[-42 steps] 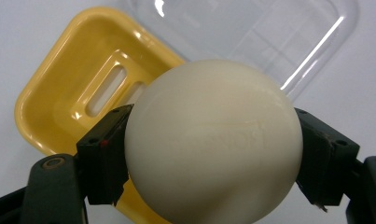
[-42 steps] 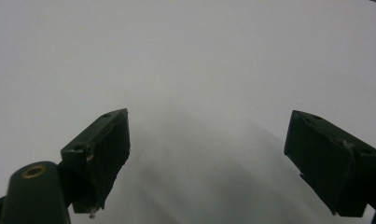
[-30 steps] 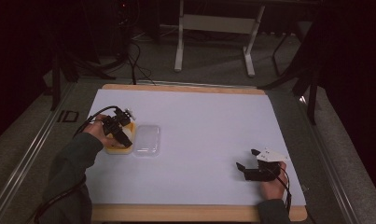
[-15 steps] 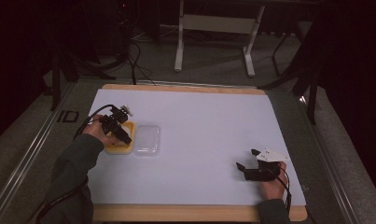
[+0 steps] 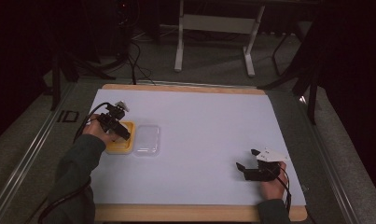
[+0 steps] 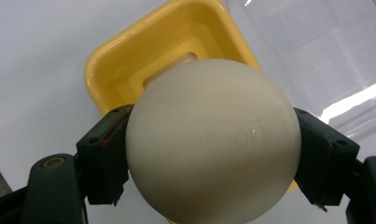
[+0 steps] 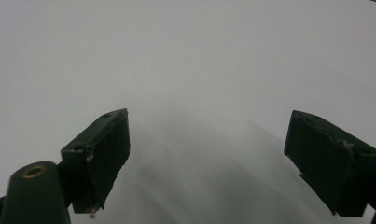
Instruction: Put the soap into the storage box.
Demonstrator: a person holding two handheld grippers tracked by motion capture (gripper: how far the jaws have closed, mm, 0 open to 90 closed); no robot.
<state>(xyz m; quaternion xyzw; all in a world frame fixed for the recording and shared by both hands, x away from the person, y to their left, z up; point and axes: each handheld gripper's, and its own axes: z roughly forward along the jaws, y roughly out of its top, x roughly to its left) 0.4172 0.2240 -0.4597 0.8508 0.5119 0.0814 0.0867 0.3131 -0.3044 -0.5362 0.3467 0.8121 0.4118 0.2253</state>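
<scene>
White ball (image 6: 213, 140) over yellow tray (image 6: 129, 60)

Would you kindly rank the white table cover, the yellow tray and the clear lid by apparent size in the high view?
1. White table cover, largest by far.
2. Yellow tray and clear lid: they look about alike; the left gripper hides part of the tray, so no ranking.
</scene>
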